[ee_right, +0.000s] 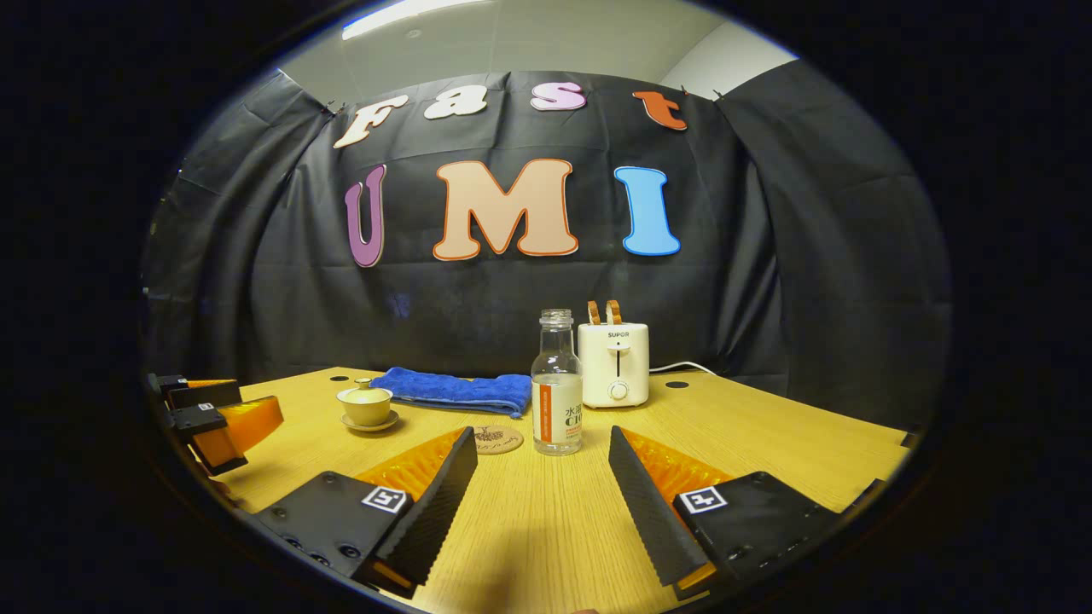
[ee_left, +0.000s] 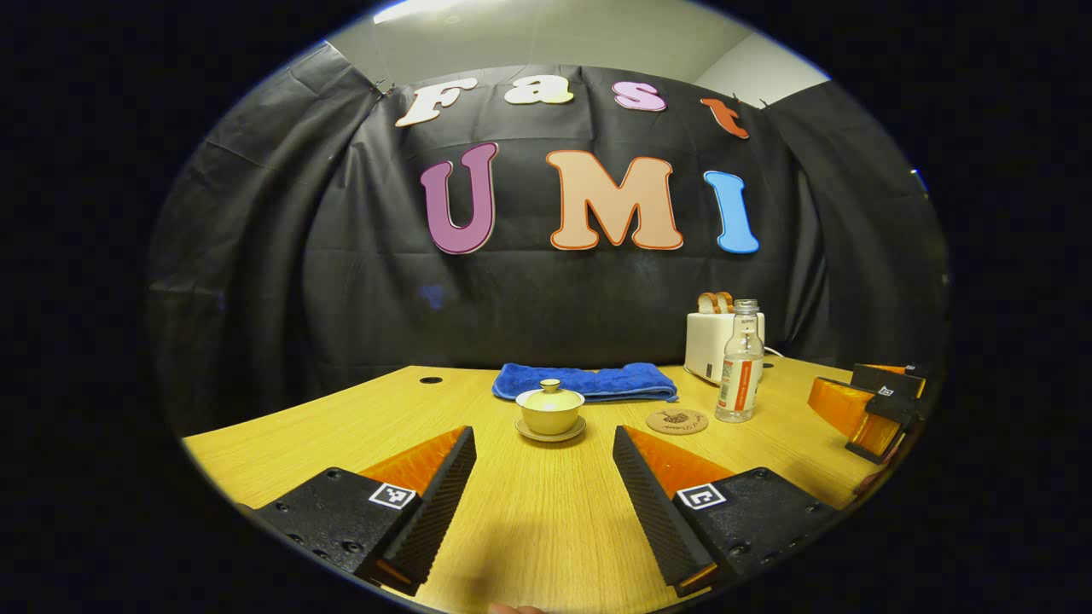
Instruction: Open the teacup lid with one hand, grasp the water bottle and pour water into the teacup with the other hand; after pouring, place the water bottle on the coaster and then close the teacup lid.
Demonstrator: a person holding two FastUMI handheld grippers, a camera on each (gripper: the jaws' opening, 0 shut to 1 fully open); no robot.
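Both grippers hover wide open above the table [ee_left: 281,443], holding nothing: the left gripper [ee_left: 544,443] faces the lidded teacup [ee_left: 550,409] on its saucer, and the right gripper [ee_right: 543,443] faces the uncapped bottle [ee_right: 556,384]. The bottle stands just beside the coaster [ee_right: 497,440], right of the teacup, with a blue towel [ee_left: 589,381] and a white toaster [ee_right: 613,364] behind by the black cloth wall.

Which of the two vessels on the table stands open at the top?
The water bottle: its neck has no cap. The teacup, on its saucer left of the coaster, has its lid on.
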